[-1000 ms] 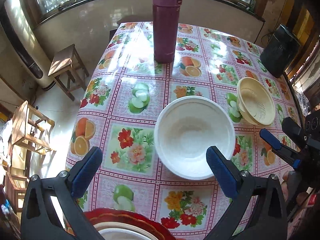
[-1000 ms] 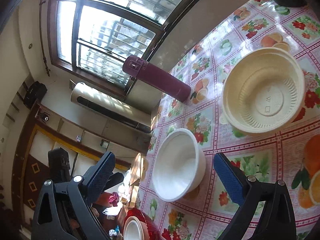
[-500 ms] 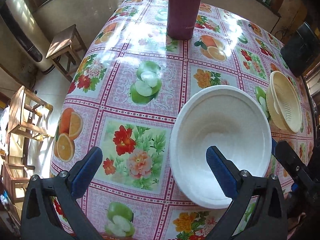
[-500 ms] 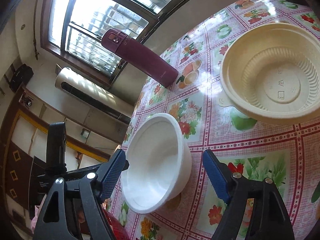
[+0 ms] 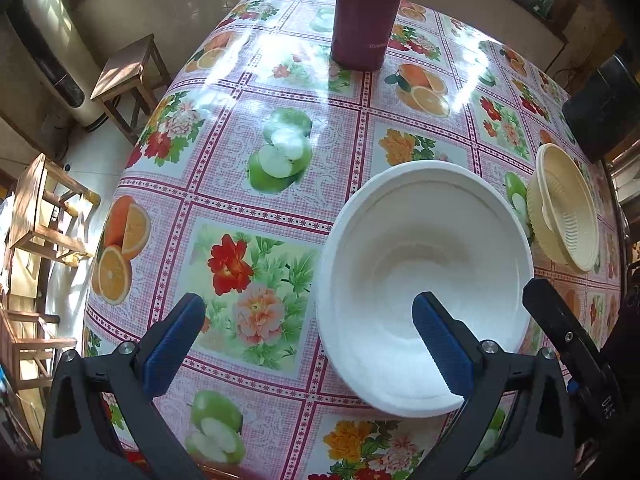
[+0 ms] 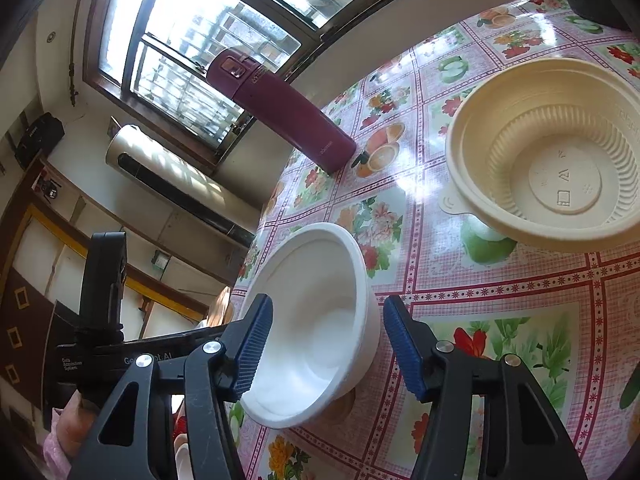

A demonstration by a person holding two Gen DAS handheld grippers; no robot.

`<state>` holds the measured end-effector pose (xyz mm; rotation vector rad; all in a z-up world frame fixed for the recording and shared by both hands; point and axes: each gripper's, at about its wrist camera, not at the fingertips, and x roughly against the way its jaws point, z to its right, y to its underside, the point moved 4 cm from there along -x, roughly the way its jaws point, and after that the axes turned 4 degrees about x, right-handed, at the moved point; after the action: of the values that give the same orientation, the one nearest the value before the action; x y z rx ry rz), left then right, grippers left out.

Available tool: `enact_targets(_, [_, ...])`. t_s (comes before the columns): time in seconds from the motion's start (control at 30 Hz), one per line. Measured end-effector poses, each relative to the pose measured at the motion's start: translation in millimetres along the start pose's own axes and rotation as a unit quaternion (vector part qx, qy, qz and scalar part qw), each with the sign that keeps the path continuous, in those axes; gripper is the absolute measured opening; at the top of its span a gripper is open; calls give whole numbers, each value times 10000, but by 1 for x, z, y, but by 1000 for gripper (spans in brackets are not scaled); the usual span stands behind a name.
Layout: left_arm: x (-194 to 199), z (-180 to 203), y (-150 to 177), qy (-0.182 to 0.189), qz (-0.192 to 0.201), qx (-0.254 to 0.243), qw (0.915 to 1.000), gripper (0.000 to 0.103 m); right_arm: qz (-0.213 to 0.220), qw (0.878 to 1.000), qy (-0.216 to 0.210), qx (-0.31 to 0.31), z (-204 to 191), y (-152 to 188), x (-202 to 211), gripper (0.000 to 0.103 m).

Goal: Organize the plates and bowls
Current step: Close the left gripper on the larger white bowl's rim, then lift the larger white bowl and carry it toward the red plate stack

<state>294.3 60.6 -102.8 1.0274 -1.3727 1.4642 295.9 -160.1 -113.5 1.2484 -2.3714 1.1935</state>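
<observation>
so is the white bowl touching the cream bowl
Apart. The right wrist view shows a strip of tablecloth between the white bowl and the cream bowl.

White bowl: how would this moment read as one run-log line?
phase: grasping white bowl | right gripper: jaws just closing, astride bowl wall, not pressing | left gripper: open over bowl's rim | cream bowl: untouched
</observation>
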Motion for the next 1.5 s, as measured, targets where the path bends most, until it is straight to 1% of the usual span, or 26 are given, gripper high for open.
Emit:
enact_targets(0.07, [1, -3, -1, -29, 48, 57, 10000, 103, -47, 10000, -14, 14, -1, 1, -2, 52])
enact_targets(0.1, [2, -4, -1, -36, 62, 67, 10000, 101, -70, 10000, -24, 13, -1, 1, -3, 47])
enact_targets(0.13, [2, -4, 0, -18, 49, 64, 10000, 96, -93, 9999, -36, 11, -2, 1, -4, 45])
enact_targets(0.17, [1, -4, 0, -10, 17, 65, 10000, 94, -96, 9999, -30, 7, -2, 2, -4, 41])
enact_targets(0.23, [1, -4, 3, 12, -16, 64, 10000, 81, -90, 10000, -26, -9, 0, 1, -4, 40])
enact_targets(0.27, [0, -4, 4, 23, -22, 48, 10000, 78, -93, 9999, -32, -21, 0, 1, -4, 40])
enact_targets(0.33, [1, -3, 6, 27, -12, 27, 10000, 69, -85, 10000, 7, -1, 0, 1, -4, 35])
enact_targets(0.37, [1, -2, 6, 45, 1, 22, 10000, 66, -79, 10000, 29, 19, 0, 1, -4, 33])
enact_targets(0.43, [2, 0, 6, 98, 24, -2, 9999, 54, -77, 9999, 74, 35, 0, 1, -4, 30])
enact_targets(0.47, [2, 1, 7, 94, 39, -23, 9999, 51, -79, 9999, 85, 32, 1, 1, -4, 29])
enact_targets(0.57, [2, 7, 7, 54, 76, -159, 9998, 39, -83, 9999, 107, 18, 2, 2, -4, 29])
enact_targets(0.6, [2, 8, 8, 59, 66, -196, 9998, 32, -82, 9999, 118, 17, 2, 2, -4, 27])
enact_targets(0.63, [2, 10, 9, 64, 62, -217, 9997, 27, -73, 9999, 145, 25, 2, 1, -3, 25])
enact_targets(0.7, [2, 12, 9, 46, 88, -269, 9996, 26, -63, 9998, 188, 25, 3, 1, -3, 23])
enact_targets(0.73, [2, 14, 10, 55, 108, -299, 9995, 22, -62, 9998, 195, 15, 3, 1, -3, 23])
enact_targets(0.77, [3, 15, 11, 62, 122, -325, 9994, 20, -61, 9997, 218, 13, 4, 1, -3, 19])
enact_targets(1.03, [7, 20, 16, -156, 329, -531, 9979, 20, -69, 9992, 391, 25, 7, 2, -3, 10])
enact_targets(1.33, [18, 35, 31, -417, 652, -838, 9935, 20, -10, 9990, 448, -64, 13, 2, 5, 10])
enact_targets(1.5, [22, 43, 45, -464, 725, -993, 9913, 20, 55, 9988, 475, -80, 16, 2, 15, 10])
